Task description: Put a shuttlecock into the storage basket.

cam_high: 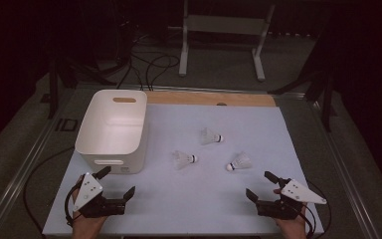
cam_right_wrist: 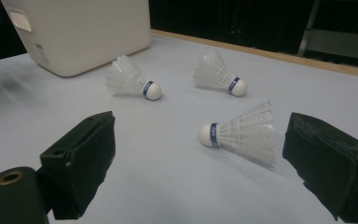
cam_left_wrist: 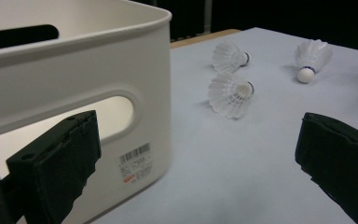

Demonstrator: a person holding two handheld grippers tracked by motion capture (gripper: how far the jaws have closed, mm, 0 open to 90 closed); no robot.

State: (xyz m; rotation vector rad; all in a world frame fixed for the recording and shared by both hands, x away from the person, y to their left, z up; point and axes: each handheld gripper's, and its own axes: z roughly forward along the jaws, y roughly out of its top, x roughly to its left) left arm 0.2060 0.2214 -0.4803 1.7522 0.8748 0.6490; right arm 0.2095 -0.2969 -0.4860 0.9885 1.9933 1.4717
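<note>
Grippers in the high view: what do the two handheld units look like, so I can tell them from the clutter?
Each is a black body with two black, blocky padded jaws. The left gripper and right gripper each carry a pale grey three-cornered plate on top. A thin black cable trails from each. No sleeves are visible.

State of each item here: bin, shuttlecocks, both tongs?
White bin: upright, nothing seen inside.
Left shuttlecock: lying on its side.
Far shuttlecock: lying on its side.
Right shuttlecock: lying on its side.
Left tongs: open, holding nothing.
Right tongs: open, holding nothing.
</note>
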